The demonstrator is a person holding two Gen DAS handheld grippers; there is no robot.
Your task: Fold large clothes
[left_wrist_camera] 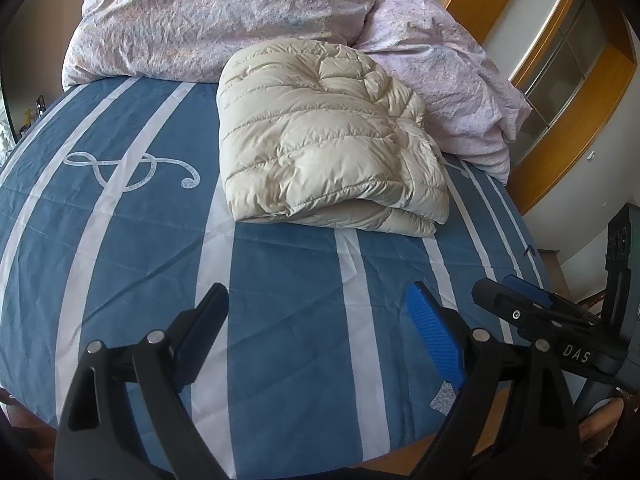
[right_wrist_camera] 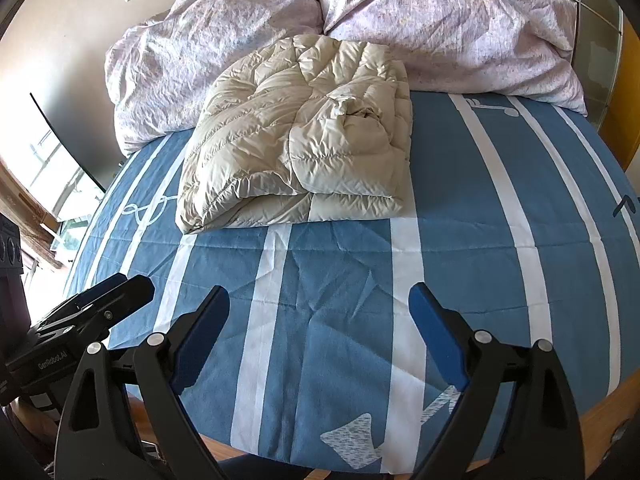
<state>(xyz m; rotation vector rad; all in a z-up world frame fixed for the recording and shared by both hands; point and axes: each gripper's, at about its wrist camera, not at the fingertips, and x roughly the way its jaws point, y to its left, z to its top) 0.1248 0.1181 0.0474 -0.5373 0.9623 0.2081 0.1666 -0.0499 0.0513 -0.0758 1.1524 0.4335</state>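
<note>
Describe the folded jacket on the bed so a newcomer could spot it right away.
Start with the bed's blue sheet with broad white stripes, and look toward the crumpled pale pink bedding heaped at its far end. Just in front of that heap lies the cream puffer jacket, folded into a thick bundle. Its shiny quilted ridges and plain cream colour separate it from the pink bedding behind and the flat striped sheet beneath.

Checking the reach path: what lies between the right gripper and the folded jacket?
Only bare striped bedsheet lies between the open right gripper and the folded cream jacket; the right wrist view shows it plainly.
</note>
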